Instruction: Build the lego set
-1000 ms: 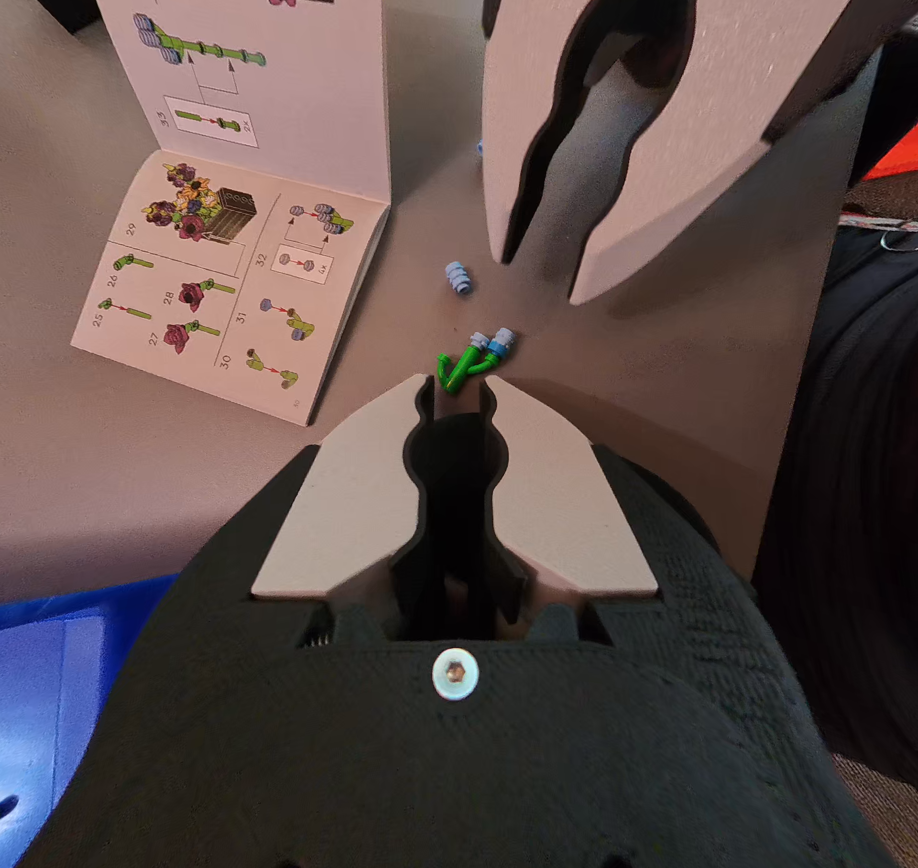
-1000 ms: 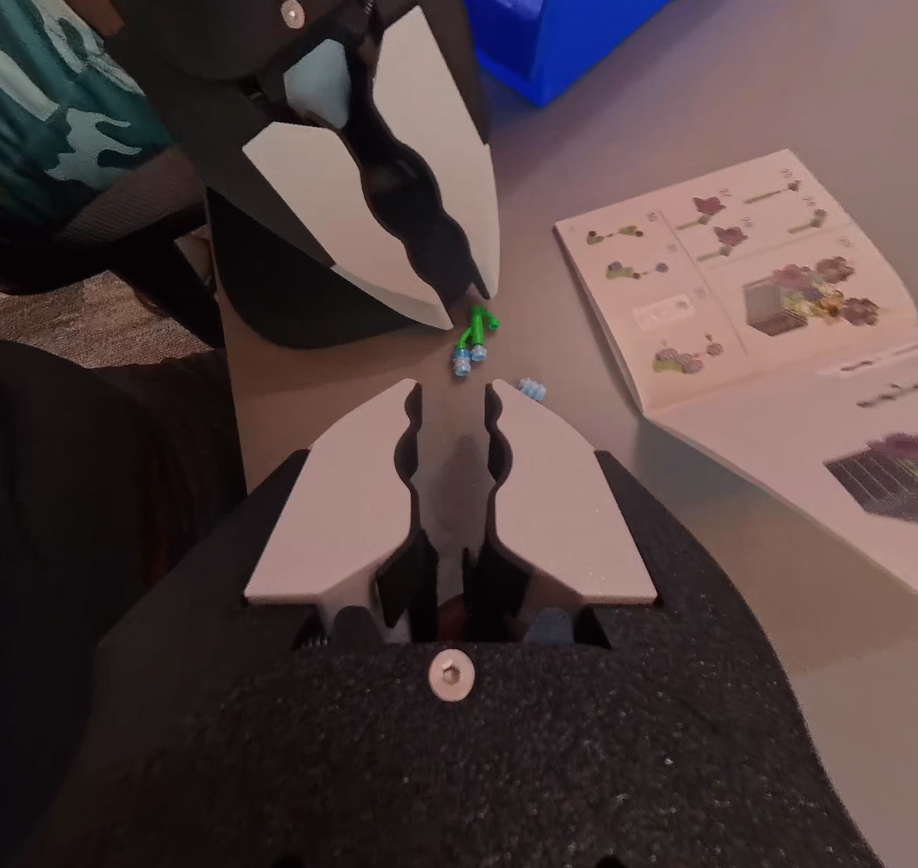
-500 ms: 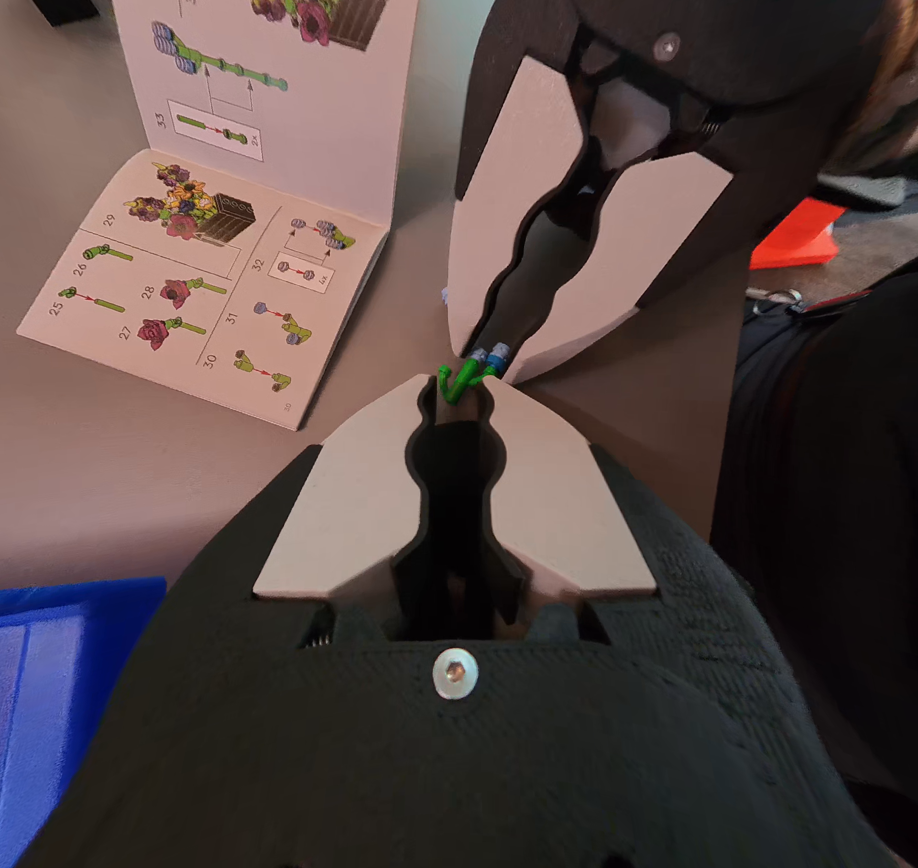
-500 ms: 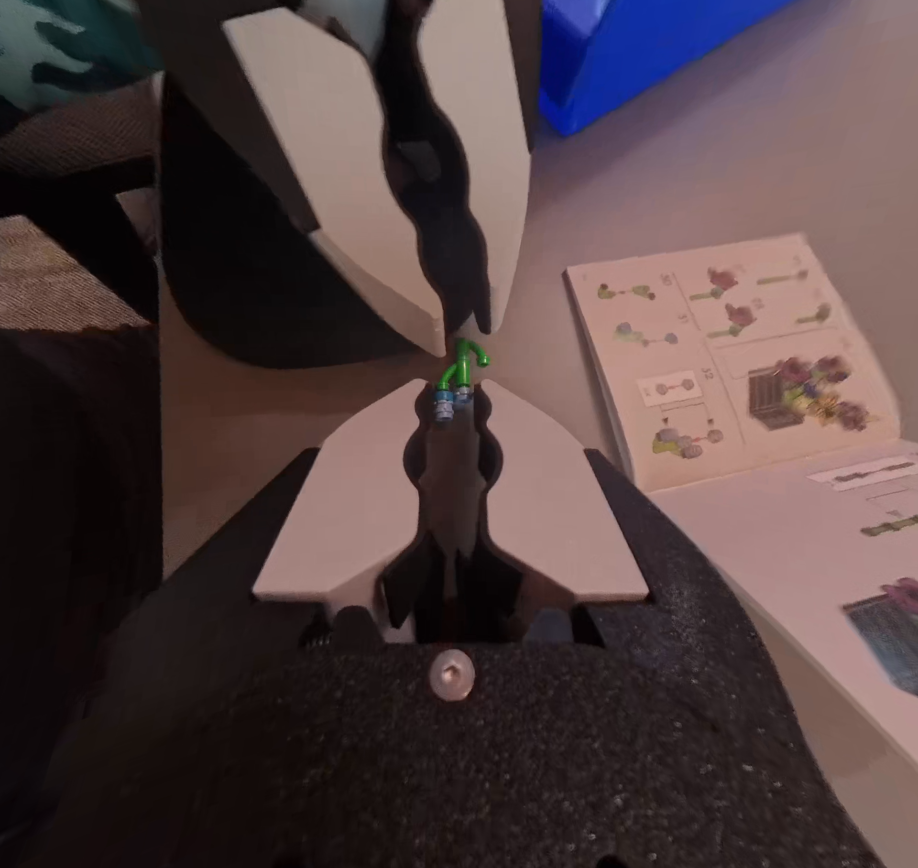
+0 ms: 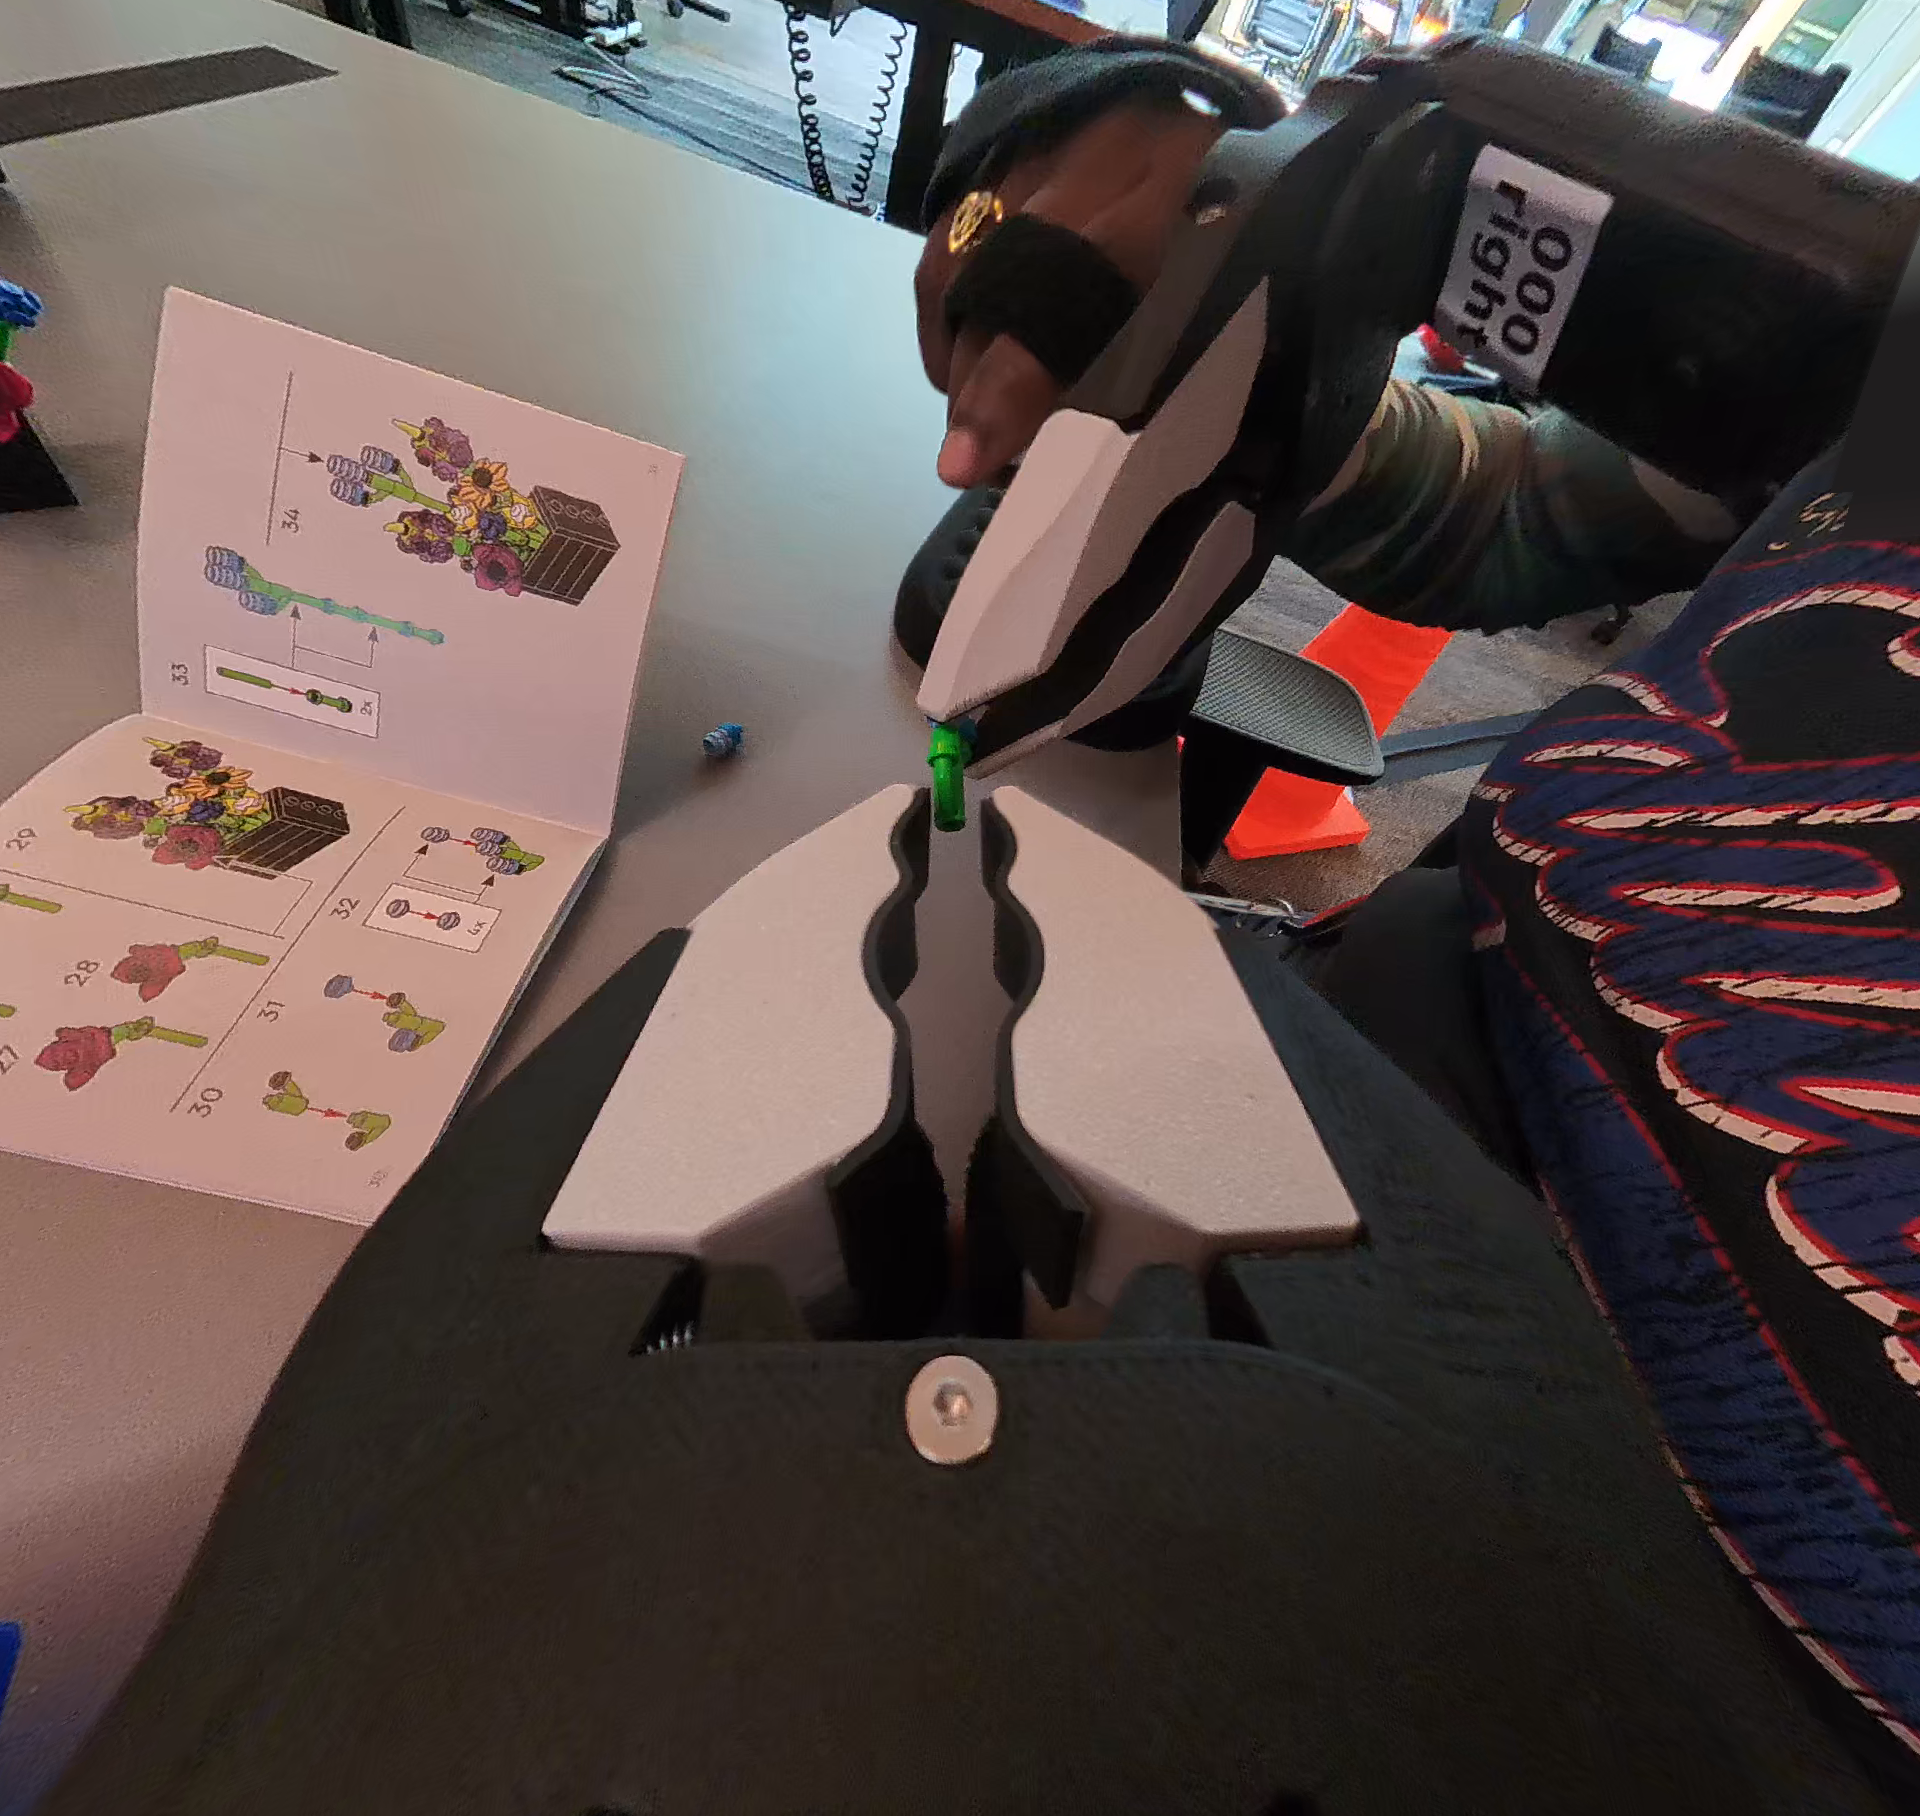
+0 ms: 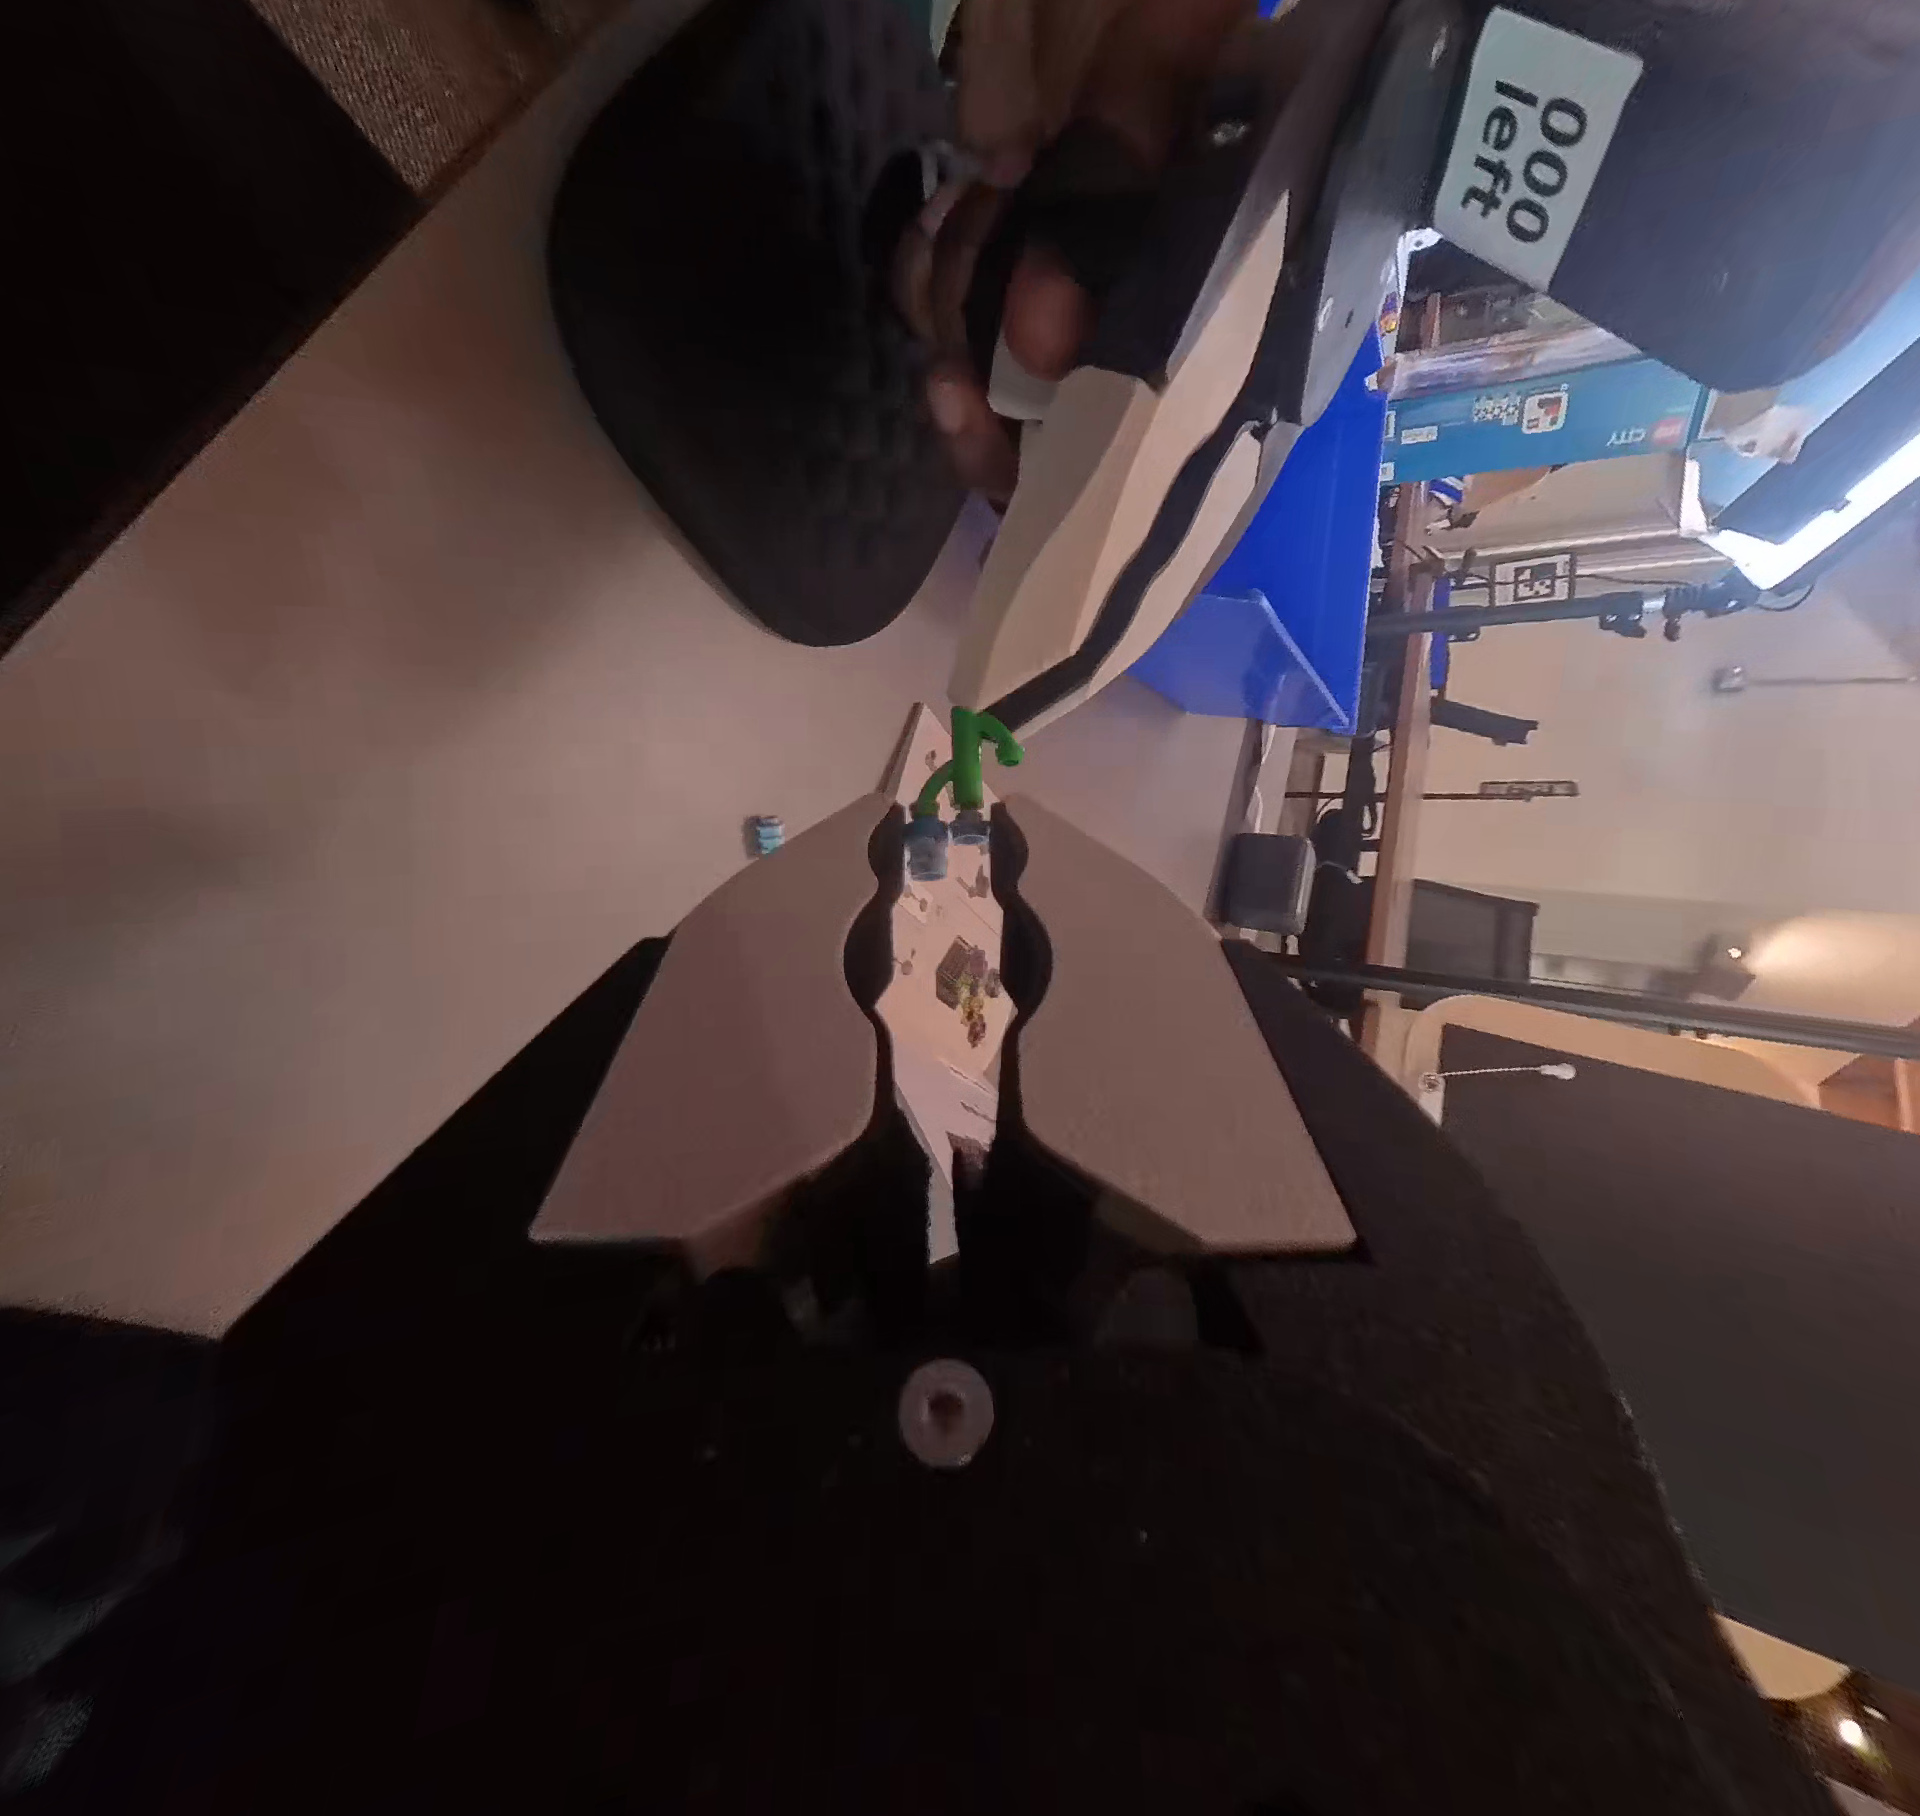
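While the green stem [image 5: 947, 787] hangs in the air above the grey table [image 5: 623, 312], both grippers pinch it. The left gripper [image 5: 951, 810] squeezes its green end, and the right gripper [image 6: 948, 831] squeezes its blue buds. One blue piece [image 5: 723, 738] lies beside the open booklet [image 5: 416, 623].

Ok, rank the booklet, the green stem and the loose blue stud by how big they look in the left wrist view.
1. Booklet, by far the largest.
2. Green stem, small, partly hidden between the gripper tips.
3. Blue stud, slightly smaller, though it lies farther from the camera, so this last ranking is unsure.
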Motion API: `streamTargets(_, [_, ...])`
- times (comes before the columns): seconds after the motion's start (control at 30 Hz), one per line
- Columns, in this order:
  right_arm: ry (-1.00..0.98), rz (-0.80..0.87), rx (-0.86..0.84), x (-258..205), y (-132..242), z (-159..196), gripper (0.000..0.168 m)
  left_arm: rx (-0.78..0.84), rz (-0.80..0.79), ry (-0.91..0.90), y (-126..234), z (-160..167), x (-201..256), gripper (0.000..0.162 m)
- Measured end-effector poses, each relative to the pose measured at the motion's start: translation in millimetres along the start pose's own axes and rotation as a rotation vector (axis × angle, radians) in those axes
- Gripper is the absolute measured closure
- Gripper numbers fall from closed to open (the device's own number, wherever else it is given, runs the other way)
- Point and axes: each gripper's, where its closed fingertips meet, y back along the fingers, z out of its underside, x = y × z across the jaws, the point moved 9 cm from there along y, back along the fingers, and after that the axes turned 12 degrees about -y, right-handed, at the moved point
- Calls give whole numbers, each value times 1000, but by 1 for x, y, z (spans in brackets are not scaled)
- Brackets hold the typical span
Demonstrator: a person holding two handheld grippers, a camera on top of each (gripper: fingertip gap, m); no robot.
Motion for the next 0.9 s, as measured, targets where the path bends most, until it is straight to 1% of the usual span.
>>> streamTargets(0.1, [37, 5, -6, -3, 5, -1, 153, 3, 0, -9, -4, -3, 3, 157])
streamTargets(0.37, [53, 19, -10, -7, 15, 1, 153, 23, 14, 22, -14, -7, 5, 158])
streamTargets(0.7, [63, 27, -23, -13, 17, 6, 153, 77, 46, 92, -22, 1, 5, 159])
streamTargets(0.73, [35, 37, -12, -13, 17, 6, 152, 90, 35, 89, -22, 2, 5, 159])
streamTargets(0.77, [-37, 48, 13, -11, 18, 8, 152, 110, 18, 83, -20, 1, 5, 159])
streamTargets(0.8, [-148, 38, 41, -7, 20, 11, 150, 127, -14, 73, -18, 1, 5, 159])
streamTargets(0.87, [-467, -30, 90, 1, 24, 29, 148, 150, -131, 20, -11, 0, 3, 159])
streamTargets(0.9, [-646, -75, 93, 4, 25, 43, 150, 159, -192, -20, -8, 0, 2, 159])
